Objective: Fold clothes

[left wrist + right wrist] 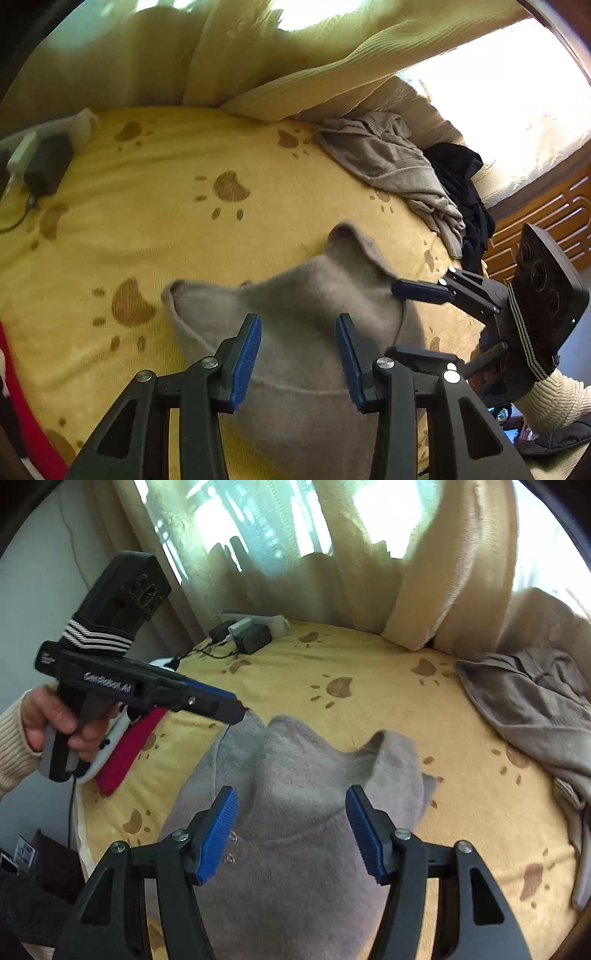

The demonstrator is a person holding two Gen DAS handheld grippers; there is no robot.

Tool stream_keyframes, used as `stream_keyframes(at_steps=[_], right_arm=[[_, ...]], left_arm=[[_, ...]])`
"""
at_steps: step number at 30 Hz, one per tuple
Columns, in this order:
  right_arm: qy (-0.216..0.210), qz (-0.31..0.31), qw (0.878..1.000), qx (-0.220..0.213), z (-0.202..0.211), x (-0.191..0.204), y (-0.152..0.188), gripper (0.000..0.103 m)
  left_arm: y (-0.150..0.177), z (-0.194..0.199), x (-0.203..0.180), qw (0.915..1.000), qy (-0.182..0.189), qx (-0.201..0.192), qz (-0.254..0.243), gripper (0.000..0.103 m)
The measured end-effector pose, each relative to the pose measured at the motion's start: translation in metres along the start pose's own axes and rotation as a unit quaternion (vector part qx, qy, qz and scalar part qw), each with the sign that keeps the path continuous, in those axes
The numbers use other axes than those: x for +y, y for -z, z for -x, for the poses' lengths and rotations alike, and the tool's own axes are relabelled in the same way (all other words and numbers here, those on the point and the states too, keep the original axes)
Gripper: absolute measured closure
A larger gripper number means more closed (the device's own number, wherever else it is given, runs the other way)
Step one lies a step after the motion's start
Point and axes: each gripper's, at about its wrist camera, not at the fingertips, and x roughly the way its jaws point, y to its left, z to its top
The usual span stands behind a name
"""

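Hovering over the grey garment (295, 332) lying on the yellow paw-print blanket (147, 221), I am holding my left gripper (298, 360) with jaws parted, nothing between them. Its body is showing "GenRobot.AI" in the right view. My right gripper (291, 834) is gaping wider, also empty. Both are pointing steeply downward; my left hand (59, 716) is wrapping its handle.

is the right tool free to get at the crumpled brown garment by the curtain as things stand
Probably yes. The right tool is open with nothing between its pads, above the grey garment. The brown garment lies uncovered off to its right on the yellow blanket, with only bare blanket between.
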Motion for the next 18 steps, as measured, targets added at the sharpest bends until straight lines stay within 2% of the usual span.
stream_keyframes(at_steps=[3, 6, 7, 9, 11, 12, 14, 16, 18], right_arm=[[0.004, 0.014, 0.999, 0.041, -0.039, -0.003, -0.003, 0.037], [0.026, -0.013, 0.996, 0.086, -0.066, -0.028, 0.005, 0.038], [0.008, -0.024, 0.996, 0.084, -0.068, -0.037, 0.009, 0.037], [-0.003, -0.019, 0.997, 0.079, -0.065, -0.041, 0.010, 0.036], [0.008, -0.019, 0.995, 0.096, -0.065, -0.036, 0.005, 0.036], [0.004, -0.032, 0.995, 0.094, -0.059, -0.035, 0.000, 0.035], [-0.020, -0.043, 0.998, 0.043, -0.033, -0.032, -0.012, 0.036], [0.015, -0.041, 0.999, 0.004, -0.013, -0.035, -0.026, 0.036], [0.083, -0.038, 0.996, -0.014, -0.004, -0.045, -0.038, 0.036]], left_arm=[[0.023, -0.007, 0.011, 0.9996, -0.010, 0.004, 0.024, 0.060], [0.032, -0.015, 0.009, 0.9999, -0.008, 0.001, 0.012, 0.060], [0.033, -0.022, 0.005, 0.9998, -0.019, 0.008, -0.002, 0.060], [0.034, -0.028, 0.000, 0.9991, -0.036, 0.009, -0.023, 0.060], [0.033, -0.027, -0.002, 0.9989, -0.039, 0.005, -0.026, 0.060], [0.030, -0.022, 0.000, 0.9993, -0.034, 0.001, -0.018, 0.060], [0.026, -0.010, 0.002, 0.9995, -0.029, -0.012, -0.006, 0.060], [0.021, -0.002, 0.000, 0.9991, -0.033, -0.023, -0.007, 0.060], [0.020, 0.001, -0.008, 0.9990, -0.028, -0.030, -0.016, 0.060]])
